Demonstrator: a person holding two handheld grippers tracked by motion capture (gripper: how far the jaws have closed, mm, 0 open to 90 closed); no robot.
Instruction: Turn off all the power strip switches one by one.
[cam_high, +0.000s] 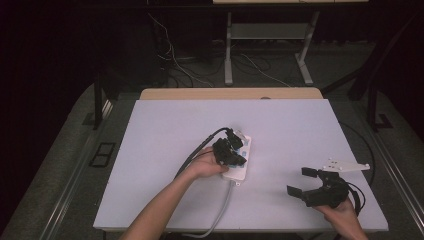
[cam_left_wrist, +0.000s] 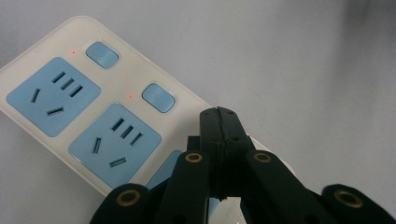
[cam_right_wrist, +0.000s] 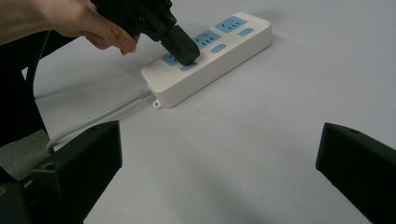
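A white power strip (cam_high: 241, 172) (cam_right_wrist: 219, 58) with blue sockets and blue switches lies mid-table; its grey cord (cam_high: 223, 207) (cam_right_wrist: 88, 121) runs toward the front edge. In the left gripper view, small red lights glow beside two switches (cam_left_wrist: 158, 97) on the strip (cam_left_wrist: 126, 81). My left gripper (cam_high: 239, 161) (cam_left_wrist: 218, 113) (cam_right_wrist: 185, 59) is shut with nothing between its jaws. Its closed tip rests on the strip's top by the blue switch nearest the cord end. My right gripper (cam_high: 300, 181) (cam_right_wrist: 219, 154) hovers open and empty at the front right, well apart from the strip.
The white table board (cam_high: 165, 120) has a wooden strip (cam_high: 230, 93) along its back edge. Beyond it stand the metal legs of another table (cam_high: 228, 50), with loose cables (cam_high: 175, 60) on the floor.
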